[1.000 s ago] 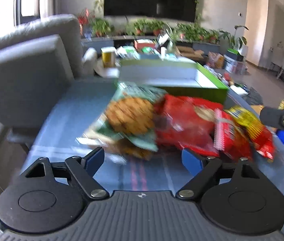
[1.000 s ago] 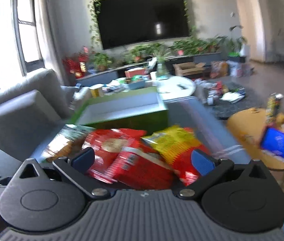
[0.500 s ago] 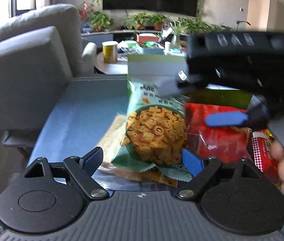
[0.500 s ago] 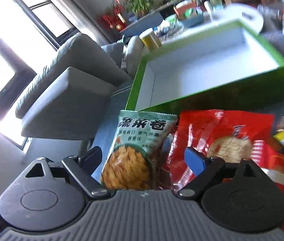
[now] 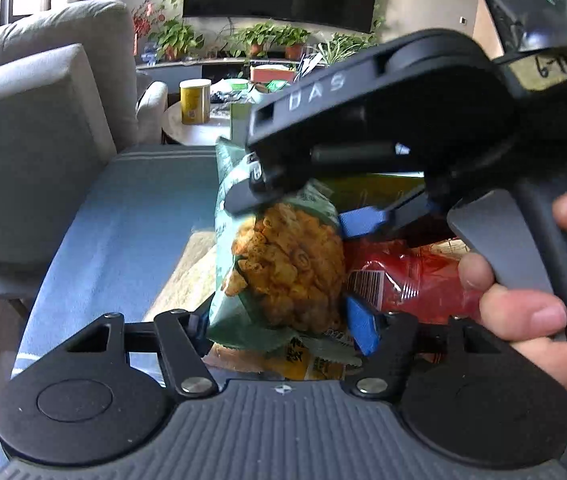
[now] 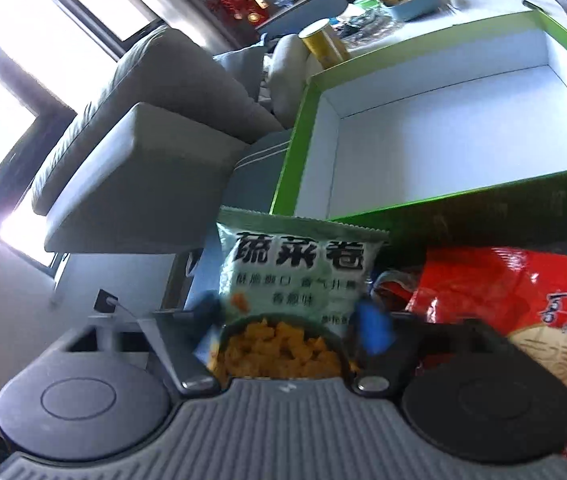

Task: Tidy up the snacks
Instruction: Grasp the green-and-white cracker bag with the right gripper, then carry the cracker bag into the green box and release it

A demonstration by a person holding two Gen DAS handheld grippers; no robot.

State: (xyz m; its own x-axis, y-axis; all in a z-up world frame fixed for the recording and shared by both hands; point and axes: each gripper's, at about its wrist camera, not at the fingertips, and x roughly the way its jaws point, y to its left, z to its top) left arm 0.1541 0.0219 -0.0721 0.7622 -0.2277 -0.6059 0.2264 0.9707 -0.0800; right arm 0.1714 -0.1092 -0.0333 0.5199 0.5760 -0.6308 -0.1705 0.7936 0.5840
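our left tongs (image 5: 279, 320) and right tongs (image 6: 289, 322), both just closing, grip the green snack bag (image 5: 283, 264) beside the red bag (image 5: 411, 276).

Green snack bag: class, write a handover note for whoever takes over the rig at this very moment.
Left tool: jaws have just been closing; pads appear to press the lower end of the green snack bag.
Right tool: jaws have just been closing; clamped on the bag's upper part.
Things: the bag is over the blue table, the red bag beside it, the green box behind with nothing visible inside.
Done: the bag is gripped.
Left: probably put it in the box, then the other snacks.
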